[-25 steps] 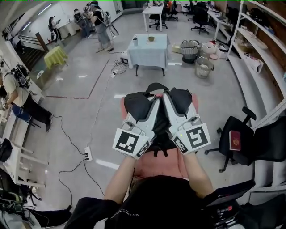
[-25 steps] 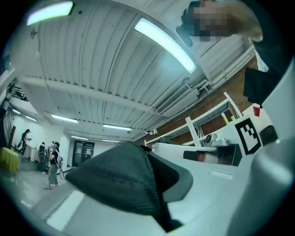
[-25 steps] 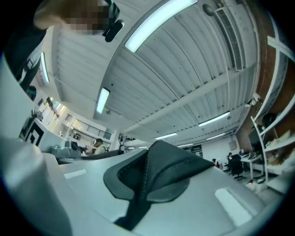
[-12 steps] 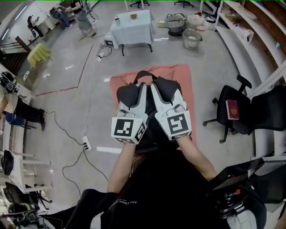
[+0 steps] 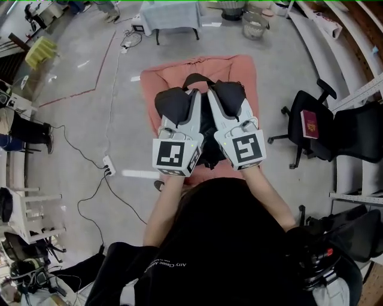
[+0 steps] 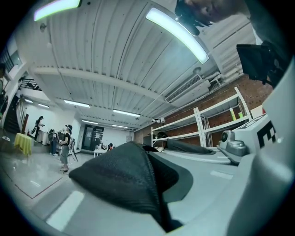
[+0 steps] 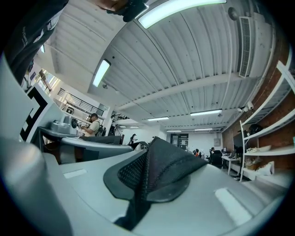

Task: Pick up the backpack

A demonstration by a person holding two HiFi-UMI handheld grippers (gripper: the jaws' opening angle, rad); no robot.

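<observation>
A black backpack (image 5: 206, 132) lies on a salmon mat (image 5: 154, 82) on the floor, its top handle loop (image 5: 195, 78) pointing away from me. Both grippers hang side by side over it and hide most of it. My left gripper (image 5: 174, 103) is shut, its black mesh pads (image 6: 120, 174) pressed together with nothing between them. The right gripper (image 5: 231, 95) is likewise shut on nothing, pads (image 7: 159, 165) closed. Both gripper views look level across the room, and the backpack does not show in either.
A black office chair (image 5: 301, 132) with a red booklet (image 5: 309, 124) on its seat stands right of the mat. A power strip (image 5: 108, 167) with cables lies to the left. A cloth-covered table (image 5: 170, 13) and baskets (image 5: 254, 24) stand beyond. Shelving runs along the right wall.
Both grippers have come down together over the backpack, staying shut. The head view has tilted down, so the mat and backpack now sit higher in the picture.
</observation>
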